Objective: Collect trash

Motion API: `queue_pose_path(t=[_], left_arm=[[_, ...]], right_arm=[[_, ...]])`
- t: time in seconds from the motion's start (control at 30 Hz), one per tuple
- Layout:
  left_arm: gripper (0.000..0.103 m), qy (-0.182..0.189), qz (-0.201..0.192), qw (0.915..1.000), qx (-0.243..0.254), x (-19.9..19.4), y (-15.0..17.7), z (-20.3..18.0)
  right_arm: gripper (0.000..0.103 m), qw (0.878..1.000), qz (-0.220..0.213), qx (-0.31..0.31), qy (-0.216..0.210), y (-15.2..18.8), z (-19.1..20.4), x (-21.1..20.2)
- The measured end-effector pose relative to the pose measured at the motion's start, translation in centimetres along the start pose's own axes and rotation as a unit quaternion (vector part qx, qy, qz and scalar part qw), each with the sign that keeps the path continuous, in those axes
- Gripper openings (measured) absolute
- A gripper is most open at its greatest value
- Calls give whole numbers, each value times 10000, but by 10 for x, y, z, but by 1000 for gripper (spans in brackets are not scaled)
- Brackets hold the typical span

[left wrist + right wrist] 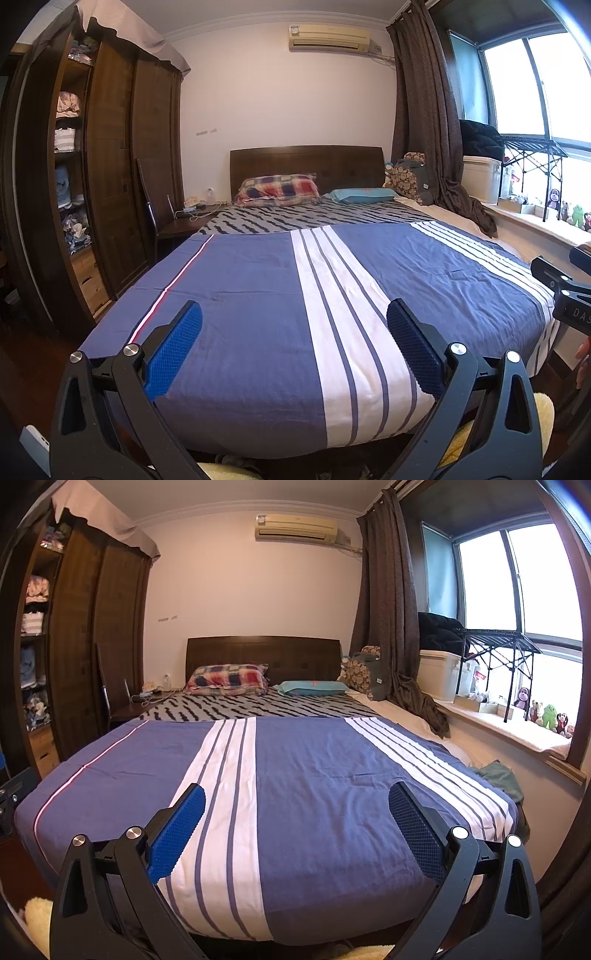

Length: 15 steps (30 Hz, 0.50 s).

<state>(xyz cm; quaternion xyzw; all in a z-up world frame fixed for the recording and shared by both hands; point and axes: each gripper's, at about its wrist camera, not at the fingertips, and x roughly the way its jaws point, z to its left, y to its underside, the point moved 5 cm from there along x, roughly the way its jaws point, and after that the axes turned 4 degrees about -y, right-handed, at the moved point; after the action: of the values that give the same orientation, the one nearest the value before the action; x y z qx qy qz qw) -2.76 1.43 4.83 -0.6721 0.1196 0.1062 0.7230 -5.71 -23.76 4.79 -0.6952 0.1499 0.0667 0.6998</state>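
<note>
My left gripper (293,314) is open and empty, held over the foot of a bed covered by a blue blanket with white stripes (258,288). My right gripper (297,797) is open and empty too, over the same blanket (314,768). The right gripper's body shows at the right edge of the left wrist view (565,295). I see no piece of trash that I can pick out on the bed. Small items lie on the bedside table (192,210), too small to identify.
Dark wardrobe with open shelves (74,166) stands left of the bed. Pillows (280,190) lie by the headboard. A window sill with toys (546,716), a white box (439,675) and a folding rack sit at right. A green cloth (498,775) lies beside the bed.
</note>
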Motion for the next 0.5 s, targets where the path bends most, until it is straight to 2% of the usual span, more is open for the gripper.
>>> queue_pose_path(t=[0.5], left_arm=[[95,5,-29,10000,-84,-2,2,0]], right_arm=[[100,10000,-23,30,-20,1,2,0]])
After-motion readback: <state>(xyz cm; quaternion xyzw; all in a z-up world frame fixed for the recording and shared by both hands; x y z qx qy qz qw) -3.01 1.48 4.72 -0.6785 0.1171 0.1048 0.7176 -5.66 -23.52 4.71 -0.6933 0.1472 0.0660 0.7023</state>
